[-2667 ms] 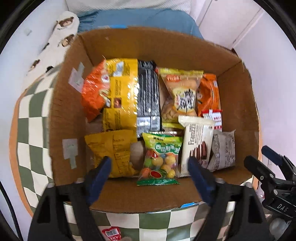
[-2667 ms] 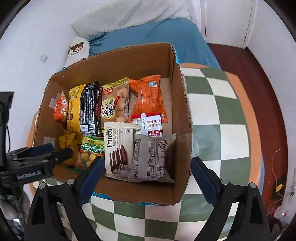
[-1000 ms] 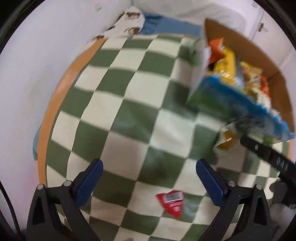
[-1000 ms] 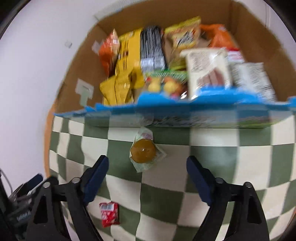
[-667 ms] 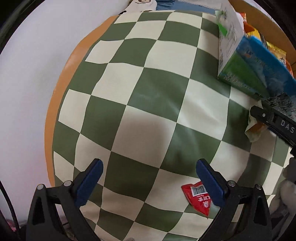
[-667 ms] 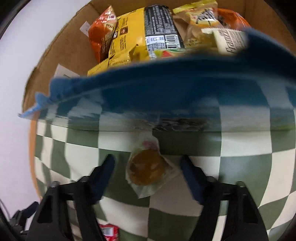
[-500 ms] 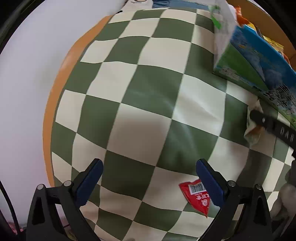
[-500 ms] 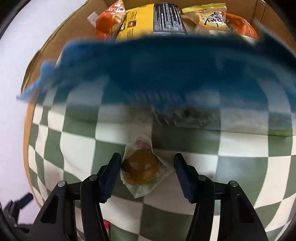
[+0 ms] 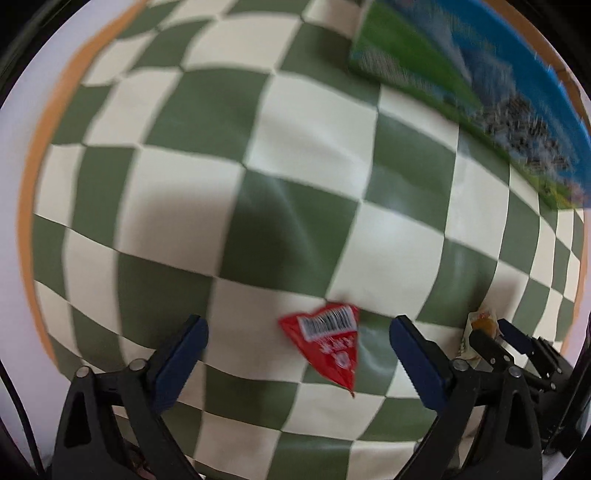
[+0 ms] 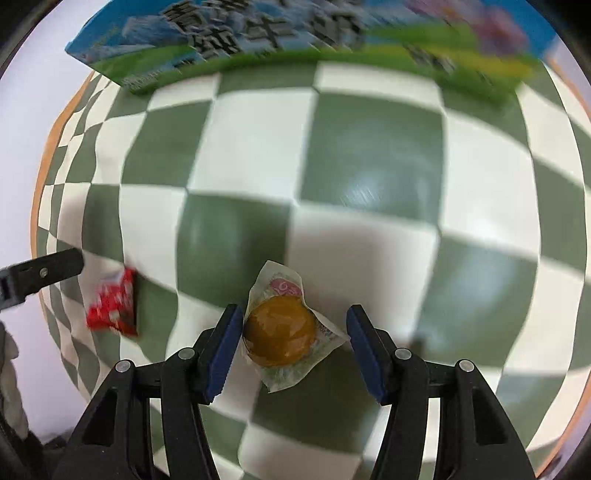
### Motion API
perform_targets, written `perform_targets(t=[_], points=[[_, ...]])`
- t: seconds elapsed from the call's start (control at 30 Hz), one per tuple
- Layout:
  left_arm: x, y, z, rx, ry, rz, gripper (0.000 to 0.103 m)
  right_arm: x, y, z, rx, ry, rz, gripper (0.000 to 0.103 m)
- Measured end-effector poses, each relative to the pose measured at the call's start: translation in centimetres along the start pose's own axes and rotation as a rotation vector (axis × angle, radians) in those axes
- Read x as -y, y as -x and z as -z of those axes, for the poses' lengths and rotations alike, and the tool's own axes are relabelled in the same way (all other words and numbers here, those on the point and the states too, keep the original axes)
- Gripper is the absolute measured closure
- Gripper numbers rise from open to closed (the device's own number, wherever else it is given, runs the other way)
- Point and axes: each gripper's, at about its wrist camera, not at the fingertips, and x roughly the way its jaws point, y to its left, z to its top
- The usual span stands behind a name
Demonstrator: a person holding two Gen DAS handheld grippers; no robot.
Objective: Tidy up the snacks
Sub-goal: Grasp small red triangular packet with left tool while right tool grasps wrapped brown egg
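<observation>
A red triangular packet point(image 9: 325, 339) lies on the green-and-cream checked cloth point(image 9: 295, 166). My left gripper point(image 9: 297, 343) points straight down over it, the packet between its blue pads untouched, jaws wide and closing. A round orange-brown snack in a clear wrapper point(image 10: 280, 332) lies between the pads of my right gripper point(image 10: 293, 339). The left pad touches the wrapper; the right pad stands just off the wrapper's corner, so the pads are not pressing on it. The red packet point(image 10: 110, 306) shows at the right wrist view's left, below a left finger point(image 10: 40, 273). The right gripper point(image 9: 495, 343) and wrapped snack point(image 9: 480, 325) show at the left view's lower right.
The snack carton's blue-and-green printed side point(image 10: 295, 33) runs along the far edge of the cloth, also at the upper right point(image 9: 480, 92) in the left wrist view. An orange border point(image 9: 33, 184) edges the cloth on the left, against a white wall.
Both grippers have sunk close to the cloth. The right jaws narrowed and now straddle the wrapped snack. The red packet has come between the left fingers. The carton's inside has left view.
</observation>
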Motion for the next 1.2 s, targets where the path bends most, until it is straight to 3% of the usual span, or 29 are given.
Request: perform_targets(t=[0.1,0.17,0.23,0.5,0.6,0.97,1.2], points=[[0.4,-1.9,0.1,-0.061,0.002,0.028,0.02,1.3,0.0,1.4,-0.008,-0.052,-0.02,0.042],[0.7,-3.2,0.2,-0.106,-0.002,0.051,0.048,1.5,0.0,1.9,-0.005,-0.071,-0.029,0.042],[1.1,-4.3,0.4,-0.143,-0.014,0.059,0.06,1.8,0.1,2.0,-0.001,-0.079,-0.032,0.042],[5.7,-4.8,2.6,-0.164,-0.185,0.073,0.061,3.4,0.7,3.1,-0.036,-0.083,-0.033,0.042],[6.2,-5.8,2.9,-0.193,-0.202,0.072,0.053,4.2,0.4,4.3,-0.06,-0.092,-0.046,0.039],[8.8,-6.3,2.9,-0.173,-0.247,0.021,0.052,4.5,-0.5,4.8,-0.107,-0.067,-0.011,0.033],[9.6,-6.0,3.3,-0.152,-0.261,0.004,0.062,5.2,-0.6,4.9,-0.077,-0.094,0.002,0.038]])
